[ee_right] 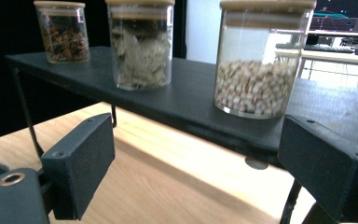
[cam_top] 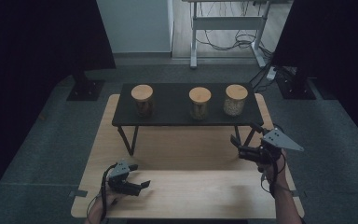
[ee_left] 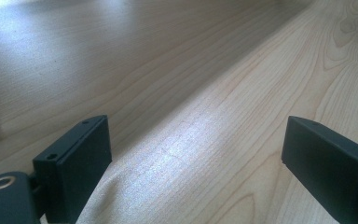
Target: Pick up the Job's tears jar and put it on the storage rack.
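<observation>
Three glass jars with wooden lids stand in a row on a low black shelf (cam_top: 172, 116): a left jar (cam_top: 142, 100) with dark contents, a middle jar (cam_top: 199, 102) with pale flakes, a right jar (cam_top: 236, 99) of beige beans. My right gripper (cam_top: 246, 138) is open, held just before the shelf's right end; in the right gripper view the bean jar (ee_right: 257, 60) is nearest, then the flake jar (ee_right: 141, 44) and the dark jar (ee_right: 64, 31). My left gripper (cam_top: 142, 177) is open low over the wooden table (ee_left: 205, 93), empty.
The shelf rests on thin black legs (cam_top: 127, 138) on the light wooden table (cam_top: 191, 186). Grey carpet surrounds the table. A white desk frame (cam_top: 228, 28) with cables stands behind, and dark stands (cam_top: 85, 86) sit at both back corners.
</observation>
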The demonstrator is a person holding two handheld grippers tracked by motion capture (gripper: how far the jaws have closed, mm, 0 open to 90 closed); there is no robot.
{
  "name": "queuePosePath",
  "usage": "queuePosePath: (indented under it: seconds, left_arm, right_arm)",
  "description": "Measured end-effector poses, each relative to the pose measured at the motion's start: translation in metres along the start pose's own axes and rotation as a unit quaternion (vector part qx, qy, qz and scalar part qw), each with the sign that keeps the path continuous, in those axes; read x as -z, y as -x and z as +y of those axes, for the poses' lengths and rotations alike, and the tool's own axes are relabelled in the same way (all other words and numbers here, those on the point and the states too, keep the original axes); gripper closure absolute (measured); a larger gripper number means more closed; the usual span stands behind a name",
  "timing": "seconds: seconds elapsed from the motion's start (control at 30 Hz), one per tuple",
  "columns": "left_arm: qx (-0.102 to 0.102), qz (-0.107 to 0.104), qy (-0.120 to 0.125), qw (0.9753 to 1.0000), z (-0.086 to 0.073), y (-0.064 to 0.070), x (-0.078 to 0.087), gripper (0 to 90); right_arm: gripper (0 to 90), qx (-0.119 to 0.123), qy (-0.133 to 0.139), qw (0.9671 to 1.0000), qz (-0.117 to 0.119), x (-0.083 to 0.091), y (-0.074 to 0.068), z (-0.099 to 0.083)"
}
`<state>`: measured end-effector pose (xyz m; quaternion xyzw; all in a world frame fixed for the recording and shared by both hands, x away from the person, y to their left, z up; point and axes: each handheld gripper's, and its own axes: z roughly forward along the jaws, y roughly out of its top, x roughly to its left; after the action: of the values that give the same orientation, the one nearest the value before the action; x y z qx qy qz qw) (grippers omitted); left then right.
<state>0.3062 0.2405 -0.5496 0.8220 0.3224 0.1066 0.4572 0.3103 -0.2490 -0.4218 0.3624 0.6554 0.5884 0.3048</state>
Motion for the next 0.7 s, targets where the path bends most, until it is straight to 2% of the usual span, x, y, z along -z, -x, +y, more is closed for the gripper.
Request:
queuePosePath:
  seconds: [0.2, 0.4, 0.7]
  left_arm:
    - [0.001, 0.002, 0.001, 1.0, 0.0, 0.0, 0.0, 6.9]
    - [0.001, 0.003, 0.001, 1.0, 0.0, 0.0, 0.0, 7.0]
    - [0.002, 0.003, 0.0, 1.0, 0.0, 0.0, 0.0, 7.0]
  right_arm:
    - [10.4, -0.009, 0.0, 0.9999, 0.013, 0.009, -0.003, -0.023]
    - [10.3, -0.015, -0.012, 0.9994, 0.027, 0.013, -0.007, -0.044]
    - [10.3, -0.037, -0.036, 0.9983, 0.026, 0.013, -0.008, -0.077]
